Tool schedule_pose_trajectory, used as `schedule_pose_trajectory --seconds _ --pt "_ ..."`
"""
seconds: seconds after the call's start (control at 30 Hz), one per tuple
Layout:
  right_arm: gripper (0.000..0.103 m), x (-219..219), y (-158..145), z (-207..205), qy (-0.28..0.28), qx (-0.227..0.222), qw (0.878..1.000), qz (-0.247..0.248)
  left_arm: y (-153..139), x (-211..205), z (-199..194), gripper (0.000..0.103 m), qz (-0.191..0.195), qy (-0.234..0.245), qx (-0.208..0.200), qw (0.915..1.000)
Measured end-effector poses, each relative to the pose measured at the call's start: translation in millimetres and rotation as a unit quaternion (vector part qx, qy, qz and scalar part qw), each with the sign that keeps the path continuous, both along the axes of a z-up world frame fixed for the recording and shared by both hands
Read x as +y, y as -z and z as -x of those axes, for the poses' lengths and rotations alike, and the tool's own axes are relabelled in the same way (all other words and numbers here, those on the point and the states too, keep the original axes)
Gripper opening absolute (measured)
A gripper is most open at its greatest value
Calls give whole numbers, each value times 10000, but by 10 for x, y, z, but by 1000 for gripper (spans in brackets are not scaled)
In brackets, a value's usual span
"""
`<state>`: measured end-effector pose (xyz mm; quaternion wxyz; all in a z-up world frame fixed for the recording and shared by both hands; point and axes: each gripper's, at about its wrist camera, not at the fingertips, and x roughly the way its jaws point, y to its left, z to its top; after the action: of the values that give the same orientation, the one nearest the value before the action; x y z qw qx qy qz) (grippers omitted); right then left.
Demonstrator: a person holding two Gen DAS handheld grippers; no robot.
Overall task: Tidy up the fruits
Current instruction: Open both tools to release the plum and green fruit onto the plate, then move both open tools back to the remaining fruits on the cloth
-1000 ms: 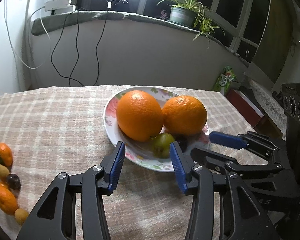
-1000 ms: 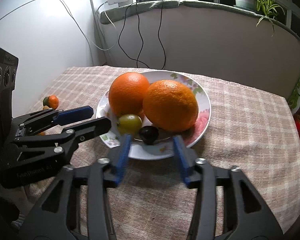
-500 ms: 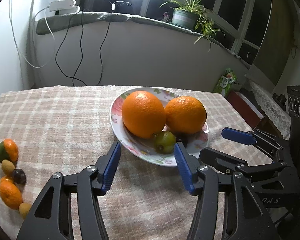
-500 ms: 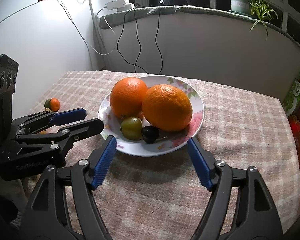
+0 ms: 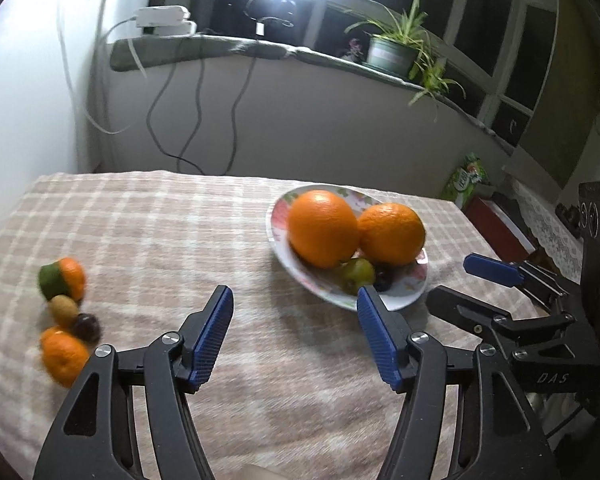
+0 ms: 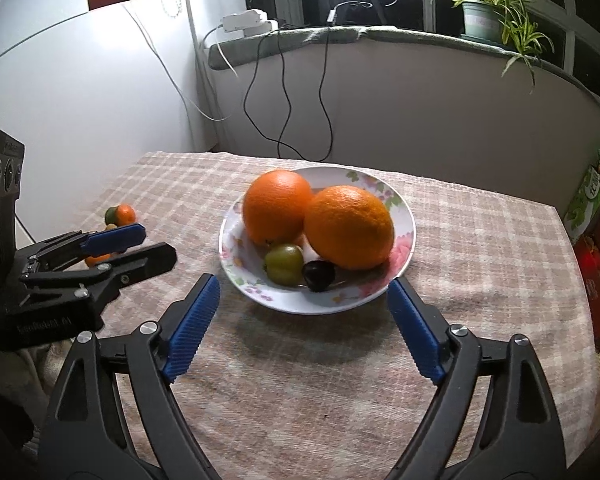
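Note:
A flowered plate [image 6: 320, 309] holds two big oranges [image 6: 278, 206] [image 6: 348, 232], a small green fruit [image 6: 284, 265] and a small dark fruit [image 6: 318, 275]. My right gripper [image 6: 304, 292] hovers just in front of the plate's near rim. Its jaws are opening and grip nothing. My left gripper [image 5: 293, 296] hangs over bare cloth left of the plate [image 5: 404, 300], its jaws also opening and empty. At the far left lie a green-orange mandarin [image 5: 62, 283], a brownish-green fruit [image 5: 64, 310], a dark fruit [image 5: 86, 328] and another mandarin [image 5: 64, 356].
A checked cloth [image 5: 160, 232] covers the table, which ends at a white wall on the left and a low ledge wall behind. Cables [image 6: 288, 112] hang from the ledge. A green packet [image 6: 590, 196] and a red box [image 6: 598, 276] stand beyond the table's right edge.
Both grippers have opened wider and drawn back from the plate. The left one has swung leftward, so the plate now sits to its right and the loose fruits are closer to it.

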<state>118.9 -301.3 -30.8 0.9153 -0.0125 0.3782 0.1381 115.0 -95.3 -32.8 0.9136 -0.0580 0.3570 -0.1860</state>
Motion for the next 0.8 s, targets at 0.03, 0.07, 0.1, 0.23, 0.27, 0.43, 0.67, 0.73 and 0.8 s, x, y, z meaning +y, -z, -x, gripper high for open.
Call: schedule_pose_trajectory --seconds 0.03,0.07,0.1,0.23,0.27,0.43,0.67,0.73,0.8 --pt "88 23 -4 6 -38 -2 10000 -13 2 38 8 64 5 -39 1 10000" --pt "88 54 -9 15 -98 -10 9999 -32 3 96 29 64 15 -110 0 9999" --pt "88 82 -12 29 -132 -17 9999 -37 5 150 51 64 26 -181 -2 9998" --pt "88 222 -19 54 -327 -30 9995 -40 20 400 135 64 49 -438 -14 9990" --pt "88 258 -17 61 -375 -31 9993 -37 24 460 156 64 53 -495 -14 9988" --pt "88 450 23 74 -624 -13 9980 -25 51 771 254 64 68 -767 1 9970" --pt "88 809 86 104 -1062 -71 9943 77 186 1160 362 64 101 -1159 186 9930" --pt "88 924 103 102 -1230 -48 9924 79 233 1255 380 60 181 -1261 241 9916" --pt "88 1061 124 99 -1409 -39 9899 121 279 1338 380 55 296 -1318 327 9903"
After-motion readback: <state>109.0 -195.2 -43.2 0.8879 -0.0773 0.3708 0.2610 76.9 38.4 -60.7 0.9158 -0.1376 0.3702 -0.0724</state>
